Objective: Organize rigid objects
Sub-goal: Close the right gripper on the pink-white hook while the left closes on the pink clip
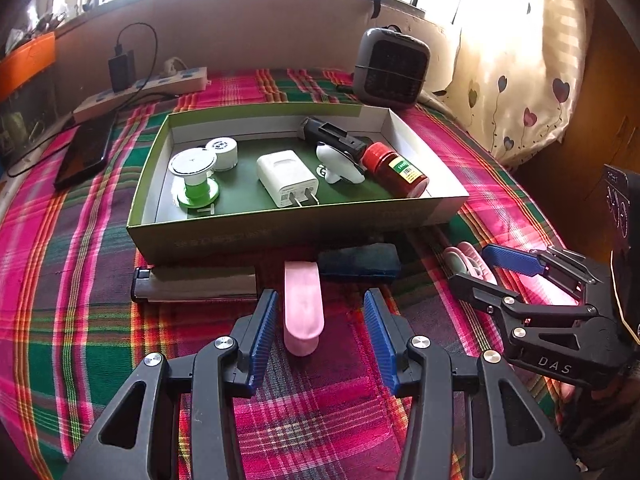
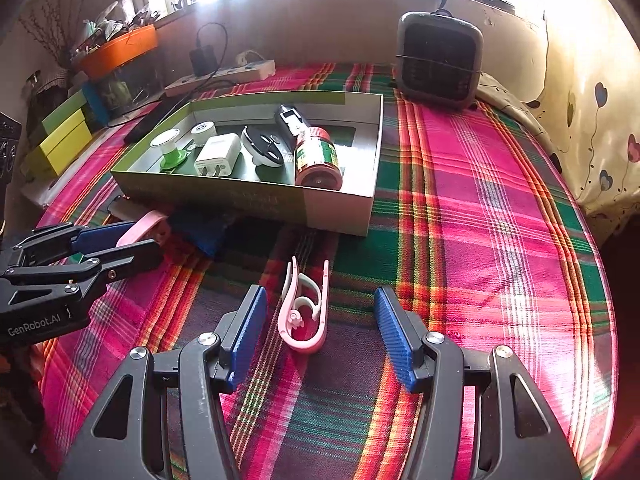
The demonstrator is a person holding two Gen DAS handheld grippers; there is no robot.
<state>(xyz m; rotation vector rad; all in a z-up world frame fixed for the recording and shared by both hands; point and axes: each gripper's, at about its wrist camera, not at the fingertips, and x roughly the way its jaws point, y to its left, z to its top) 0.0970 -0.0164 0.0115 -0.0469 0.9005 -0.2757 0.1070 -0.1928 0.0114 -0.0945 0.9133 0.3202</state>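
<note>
Left wrist view: my left gripper [image 1: 320,334] sits at the lower centre of the frame with its blue pads spread. A pink oblong piece [image 1: 303,312] lies on the plaid cloth [image 1: 80,280] between the pads, touching neither. Above it, at mid-frame, I see the open box [image 1: 280,228] holding a green spool [image 1: 196,178], a white charger [image 1: 285,178], a red bottle [image 1: 394,170] and a black device [image 1: 332,136]. A grey flat case [image 1: 196,284] and a dark blue block [image 1: 360,264] lie just below the box's near wall. My right gripper [image 1: 492,270] enters at the right edge, pads apart.

Right wrist view: my right gripper [image 2: 320,340] occupies the lower centre, jaws spread. A pink clip [image 2: 306,312] lies on the cloth between the pads without contact. The box [image 2: 340,216] stands at upper centre-left. A small heater [image 2: 438,60] stands at the upper right.
</note>
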